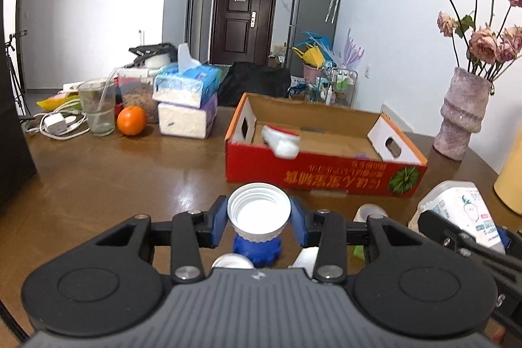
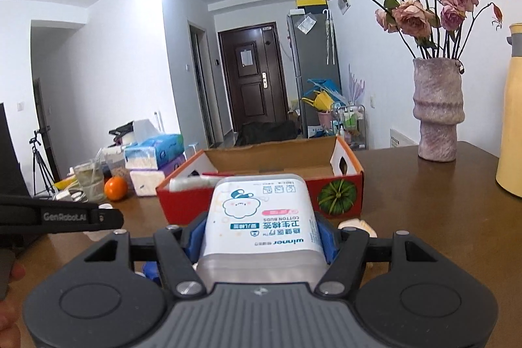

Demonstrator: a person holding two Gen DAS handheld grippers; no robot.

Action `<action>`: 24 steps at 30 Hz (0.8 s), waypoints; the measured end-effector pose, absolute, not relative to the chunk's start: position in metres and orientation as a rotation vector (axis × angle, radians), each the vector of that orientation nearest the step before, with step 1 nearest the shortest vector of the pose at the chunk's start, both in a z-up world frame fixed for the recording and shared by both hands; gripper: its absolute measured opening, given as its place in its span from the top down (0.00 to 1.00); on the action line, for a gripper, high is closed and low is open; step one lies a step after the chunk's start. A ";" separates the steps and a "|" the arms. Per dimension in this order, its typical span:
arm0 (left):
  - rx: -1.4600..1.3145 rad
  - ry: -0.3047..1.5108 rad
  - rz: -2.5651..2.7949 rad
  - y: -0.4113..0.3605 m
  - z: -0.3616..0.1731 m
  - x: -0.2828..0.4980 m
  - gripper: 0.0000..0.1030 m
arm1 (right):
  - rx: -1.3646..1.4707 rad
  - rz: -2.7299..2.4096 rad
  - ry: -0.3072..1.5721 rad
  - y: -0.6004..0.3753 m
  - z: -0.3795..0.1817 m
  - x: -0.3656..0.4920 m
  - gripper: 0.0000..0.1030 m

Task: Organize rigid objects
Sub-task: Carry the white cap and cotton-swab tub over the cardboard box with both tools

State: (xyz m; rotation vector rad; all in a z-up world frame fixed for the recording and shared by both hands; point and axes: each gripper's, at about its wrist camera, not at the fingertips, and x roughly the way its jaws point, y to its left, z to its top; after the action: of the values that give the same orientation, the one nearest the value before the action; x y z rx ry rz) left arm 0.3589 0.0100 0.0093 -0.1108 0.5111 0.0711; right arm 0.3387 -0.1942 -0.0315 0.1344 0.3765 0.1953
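Left gripper (image 1: 259,219): blue pads pinching a white screw cap (image 1: 258,211), open side up, held clear above the wooden table (image 1: 114,185). Directly under it, a blue ridged object (image 1: 257,250) on the table; identity unclear.

Right gripper (image 2: 259,237): jaws clamped on a translucent cotton-bud box (image 2: 261,217), label upside down, lifted off the table. In the left wrist view this box sits at 3 o'clock of the cap.

Ahead at 12 o'clock: red cardboard tray (image 1: 319,172), open top, holding a white-and-red item (image 1: 282,141) at its left end; rest of the floor mostly bare.

At 10 o'clock, further back: orange (image 1: 131,120), drinking glass (image 1: 97,106), stacked tissue packs (image 1: 186,100), white charger and cables (image 1: 55,124).

At 2 o'clock: textured vase (image 1: 461,113) with dried roses (image 1: 483,41); yellow jug (image 2: 510,110) beside it at the table edge.
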 end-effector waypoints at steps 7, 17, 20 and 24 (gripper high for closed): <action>-0.119 0.487 0.064 -0.007 0.021 0.382 0.60 | 0.144 0.193 0.378 -0.199 -0.030 0.362 0.38; -0.138 0.479 0.078 -0.010 0.026 0.418 0.60 | 0.134 0.172 0.338 -0.197 -0.022 0.399 0.38; -0.141 0.494 0.085 -0.007 0.023 0.429 0.60 | 0.144 0.173 0.337 -0.197 -0.021 0.411 0.38; -0.145 0.487 0.093 -0.005 0.024 0.440 0.60 | 0.147 0.174 0.329 -0.197 -0.018 0.424 0.38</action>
State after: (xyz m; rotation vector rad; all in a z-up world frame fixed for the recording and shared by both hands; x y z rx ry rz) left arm 0.4404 -0.0053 0.0237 -0.1454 0.4870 0.0926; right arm 0.4237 -0.1972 -0.0183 0.1473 0.3286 0.1742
